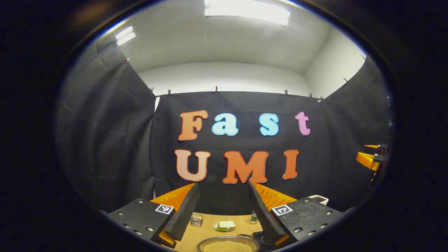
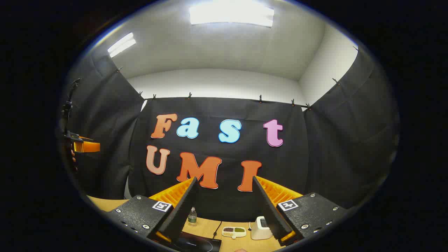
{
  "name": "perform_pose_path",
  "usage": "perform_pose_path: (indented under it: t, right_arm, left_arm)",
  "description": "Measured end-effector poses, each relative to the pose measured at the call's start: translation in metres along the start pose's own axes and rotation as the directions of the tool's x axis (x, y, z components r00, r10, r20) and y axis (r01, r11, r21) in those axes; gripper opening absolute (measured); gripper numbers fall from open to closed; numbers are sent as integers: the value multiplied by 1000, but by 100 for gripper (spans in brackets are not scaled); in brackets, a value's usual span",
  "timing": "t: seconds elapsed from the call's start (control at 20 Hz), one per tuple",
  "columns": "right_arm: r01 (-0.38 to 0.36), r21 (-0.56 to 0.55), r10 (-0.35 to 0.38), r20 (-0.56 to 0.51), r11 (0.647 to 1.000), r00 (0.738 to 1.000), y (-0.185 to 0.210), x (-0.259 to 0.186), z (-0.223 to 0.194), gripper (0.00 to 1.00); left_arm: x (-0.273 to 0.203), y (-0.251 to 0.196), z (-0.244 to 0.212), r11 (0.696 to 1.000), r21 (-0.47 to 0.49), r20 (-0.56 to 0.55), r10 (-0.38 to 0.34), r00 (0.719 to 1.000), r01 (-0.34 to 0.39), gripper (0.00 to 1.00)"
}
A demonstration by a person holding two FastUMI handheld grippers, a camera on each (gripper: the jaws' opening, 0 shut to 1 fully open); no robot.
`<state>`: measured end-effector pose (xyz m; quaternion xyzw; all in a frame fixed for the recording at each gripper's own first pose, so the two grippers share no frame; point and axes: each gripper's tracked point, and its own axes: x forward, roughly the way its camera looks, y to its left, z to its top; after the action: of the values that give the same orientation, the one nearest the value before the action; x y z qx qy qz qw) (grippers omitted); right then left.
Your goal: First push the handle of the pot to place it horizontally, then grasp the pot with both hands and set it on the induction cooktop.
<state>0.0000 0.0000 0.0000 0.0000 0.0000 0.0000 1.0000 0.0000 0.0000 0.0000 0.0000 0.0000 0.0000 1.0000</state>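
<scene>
Evidently pre-contact: left gripper (image 1: pixel 224 210) and right gripper (image 2: pixel 224 206) both held high, fingers apart, nothing grasped. Pot (image 1: pixel 228 244), holding small pale grains, sits on the worktop (image 1: pixel 206 229) below the left gripper, cooktop (image 2: pixel 196 242) beneath the right. Next move, as I judge it: descend and find the handle, hidden here, to push it.

light: bright ceiling panels (image 1: pixel 247 11), glaring | focus: sharp | edges: fisheye-bent, dark

left gripper (image 1: pixel 224 185): jaws apart, raised | right gripper (image 2: pixel 224 180): jaws apart, raised
</scene>
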Motion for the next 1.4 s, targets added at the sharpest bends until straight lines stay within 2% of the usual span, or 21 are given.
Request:
perform_pose_path:
  t: [0.05, 0.2, 0.5, 0.55, 0.8, 0.85, 1.0, 1.2, 1.4]
  right_arm:
    - [4, 1, -4, 6, 1000, 1000, -2, 2, 1, 95]
    - [8, -3, -8, 9, 1000, 1000, -2, 3, 0, 95]
    - [5, -31, -5, -16, 1000, 1000, -1, -1, -11, 95]
    - [2, -30, -3, -17, 1000, 1000, 1, -1, -13, 95]
    - [-8, -16, 7, -17, 1000, 1000, -1, 3, -14, 95]
    - [-7, -16, 7, -13, 1000, 1000, -2, 4, -14, 95]
    - [-5, -13, 5, -11, 1000, 1000, -3, 3, -17, 95]
    - [-17, -2, 17, -4, 1000, 1000, 0, 2, -27, 95]
    - [-30, -5, 30, -3, 1000, 1000, 3, 0, -38, 94]
  left_arm:
    - [0, 2, -3, 1000, -3, -4, 6, 1000, -6, 84]
    - [3, 4, -8, 1000, 12, -25, 14, 1000, -14, 86]
    - [2, -9, -20, 998, 64, -40, -11, 999, 13, 84]
    - [-1, -12, -23, 998, 58, -42, -17, 999, 19, 86]
    - [1, -19, -19, 997, 18, -13, -74, 997, 74, 84]
    - [3, -19, -16, 996, 17, -2, -83, 997, 83, 86]
    - [5, -23, -14, 995, 7, 26, -104, 994, 104, 84]
    - [9, -29, -43, 991, 30, 10, -129, 992, 129, 86]
    - [7, -36, -76, 988, 42, -66, -143, 988, 146, 84]
